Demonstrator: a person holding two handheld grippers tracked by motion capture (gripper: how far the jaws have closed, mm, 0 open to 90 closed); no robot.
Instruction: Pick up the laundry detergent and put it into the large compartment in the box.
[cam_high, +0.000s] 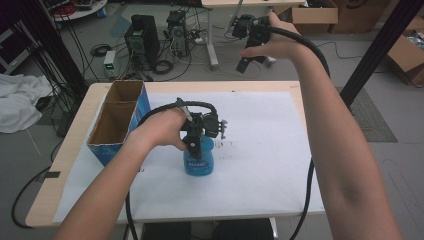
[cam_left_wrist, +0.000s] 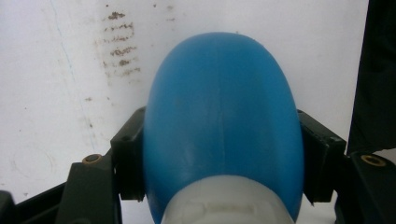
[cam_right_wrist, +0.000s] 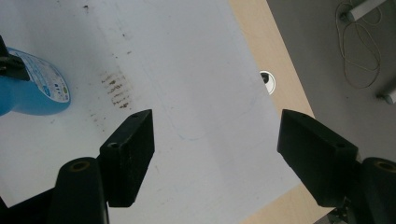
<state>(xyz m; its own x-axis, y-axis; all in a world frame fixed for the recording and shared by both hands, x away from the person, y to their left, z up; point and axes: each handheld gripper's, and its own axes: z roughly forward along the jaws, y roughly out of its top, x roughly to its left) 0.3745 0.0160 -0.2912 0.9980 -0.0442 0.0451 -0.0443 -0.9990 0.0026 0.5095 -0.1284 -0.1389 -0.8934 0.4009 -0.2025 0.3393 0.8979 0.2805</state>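
Here the left hand-held gripper (cam_left_wrist: 219, 158) clamps the blue bottle (cam_left_wrist: 224, 121); its label (cam_right_wrist: 46, 79) is unreadable.

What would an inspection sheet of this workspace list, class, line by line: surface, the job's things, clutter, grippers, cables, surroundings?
Surface: wooden table under a white sheet with brown smudges.
Job's things: blue bottle standing upright on the sheet.
Clutter: open blue cardboard box at the table's left, seemingly empty.
Grippers: left gripper shut on the bottle; right gripper raised beyond the far edge, jaws wide apart, nothing between.
Cables: black cable trailing from each gripper.
Surroundings: computer towers, floor wiring, cardboard boxes.
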